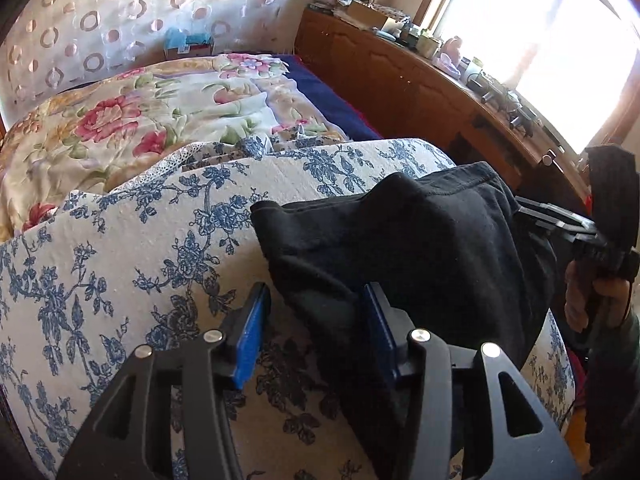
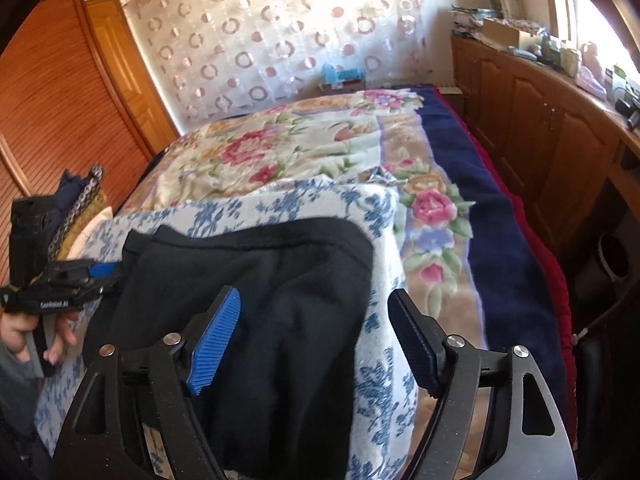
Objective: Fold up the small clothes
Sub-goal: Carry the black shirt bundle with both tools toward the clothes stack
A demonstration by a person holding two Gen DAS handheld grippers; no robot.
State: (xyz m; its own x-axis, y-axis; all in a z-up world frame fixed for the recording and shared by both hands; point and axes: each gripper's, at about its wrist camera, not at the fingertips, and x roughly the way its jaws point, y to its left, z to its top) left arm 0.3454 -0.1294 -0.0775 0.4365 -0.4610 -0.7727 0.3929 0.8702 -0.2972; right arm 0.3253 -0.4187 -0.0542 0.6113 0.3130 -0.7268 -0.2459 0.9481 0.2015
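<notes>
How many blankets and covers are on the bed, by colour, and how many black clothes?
Blue-and-white flowery cover: 1
Pink-flower blanket: 1
Dark blue blanket: 1
Red blanket: 1
Black garment: 1
Total: 5

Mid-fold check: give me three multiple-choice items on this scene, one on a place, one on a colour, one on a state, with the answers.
1. Where does the garment lie?
A. on the blue-flowered cloth
B. on the wooden counter
C. on the floor

2. What colour is the garment?
A. red
B. black
C. white

3. How is the right tool?
A. shut on the garment
B. open, over the garment's edge
C. shut on the curtain

Answers:
1 A: blue-flowered fabric shows all around the garment.
2 B: it is black in both views.
3 B: the pads stand wide apart, one over the garment and one beyond its edge, pressing nothing.
</notes>
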